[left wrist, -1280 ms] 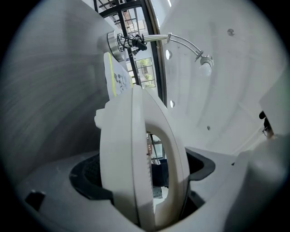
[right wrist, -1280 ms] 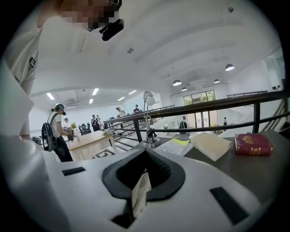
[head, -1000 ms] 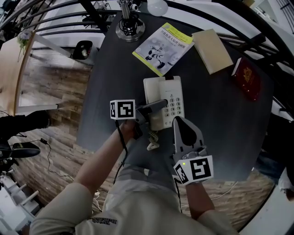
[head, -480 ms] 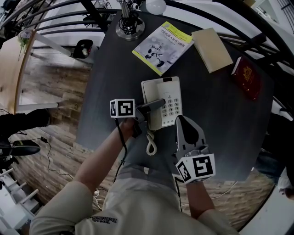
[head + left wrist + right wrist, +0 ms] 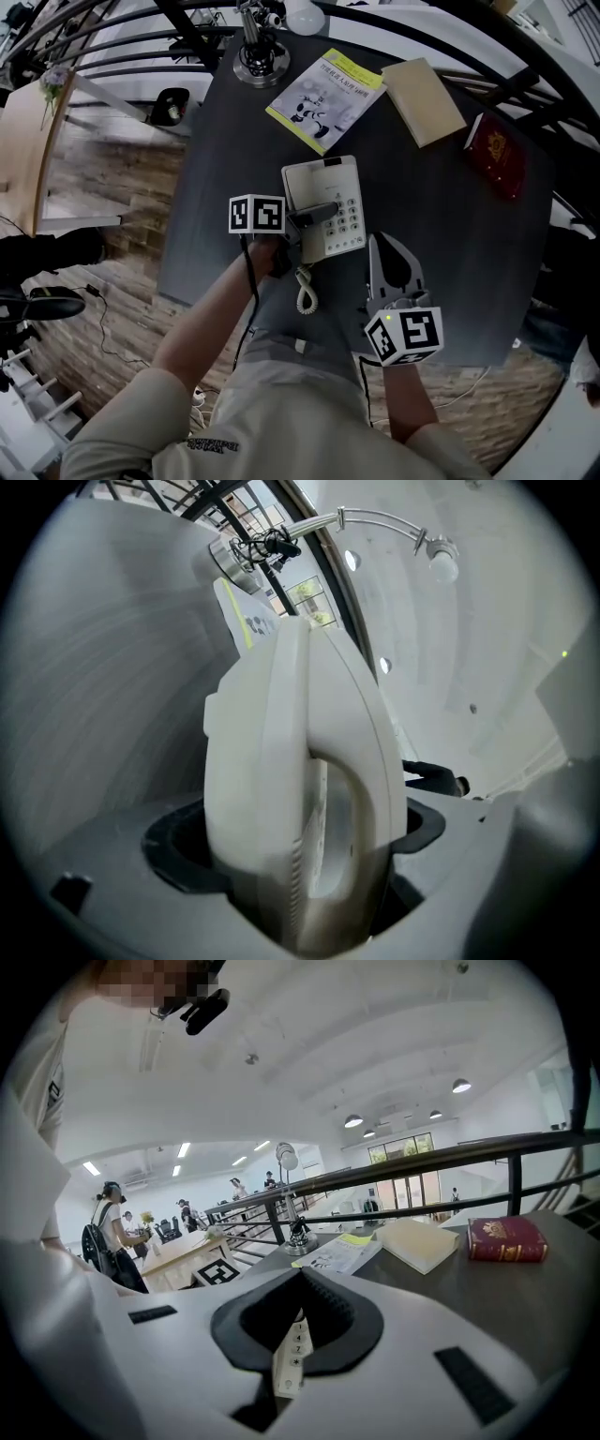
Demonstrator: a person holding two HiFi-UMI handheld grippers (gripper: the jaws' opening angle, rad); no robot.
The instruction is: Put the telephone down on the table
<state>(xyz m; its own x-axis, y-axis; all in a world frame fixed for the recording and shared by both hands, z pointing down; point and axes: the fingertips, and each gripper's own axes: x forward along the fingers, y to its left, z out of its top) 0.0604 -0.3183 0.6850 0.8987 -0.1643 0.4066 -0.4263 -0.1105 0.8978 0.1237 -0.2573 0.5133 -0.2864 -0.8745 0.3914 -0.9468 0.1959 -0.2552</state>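
The white telephone (image 5: 330, 192) is near the front of the dark round table (image 5: 450, 234). My left gripper (image 5: 314, 214) is shut on its left edge. In the left gripper view the telephone (image 5: 300, 789) fills the space between the jaws. I cannot tell whether its base touches the table. Its coiled cord (image 5: 305, 289) hangs over the front edge. My right gripper (image 5: 384, 242) hovers to the right of the telephone, shut and empty. Through the gap in the right gripper (image 5: 298, 1283) a strip of the keypad (image 5: 292, 1354) shows.
A yellow booklet (image 5: 326, 97), a beige book (image 5: 422, 89) and a red book (image 5: 497, 155) lie at the far side of the table. A lamp base (image 5: 255, 58) stands at the back left. A railing runs behind the table, and the person's legs are below its front edge.
The left gripper has carried the telephone a little farther onto the table, away from the front edge. The right gripper has drifted slightly right and back.
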